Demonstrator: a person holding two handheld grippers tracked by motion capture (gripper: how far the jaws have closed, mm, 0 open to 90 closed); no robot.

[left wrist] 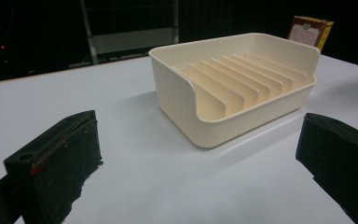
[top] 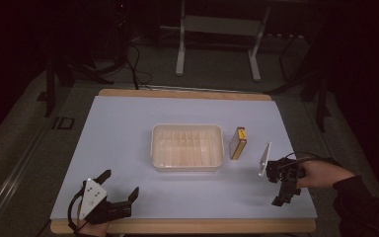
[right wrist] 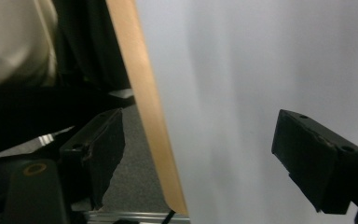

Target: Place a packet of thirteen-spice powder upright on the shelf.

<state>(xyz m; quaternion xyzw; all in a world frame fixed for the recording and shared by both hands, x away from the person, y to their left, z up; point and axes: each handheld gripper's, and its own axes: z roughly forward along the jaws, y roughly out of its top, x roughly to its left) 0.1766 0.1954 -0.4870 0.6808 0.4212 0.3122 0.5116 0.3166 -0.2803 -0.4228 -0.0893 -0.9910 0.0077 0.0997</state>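
Cream ribbed tray (top: 187, 146) mid-tabletop (top: 128, 128); we see nothing in it. Small box (top: 238, 143) upright just right of tray. Our left tool (top: 120, 185) gapes empty near front edge; right tool (top: 281, 190) spread, empty, by right edge.

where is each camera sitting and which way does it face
High view: above the person's side, looking forward and down on the table; shows the left gripper, right gripper and right hand.
Left gripper view: low on the table, facing the cream tray and box between its open jaws.
Right gripper view: looks along the table's wooden edge, jaws open, nothing between.
Shared: the high and left gripper views both show the cream tray and box.
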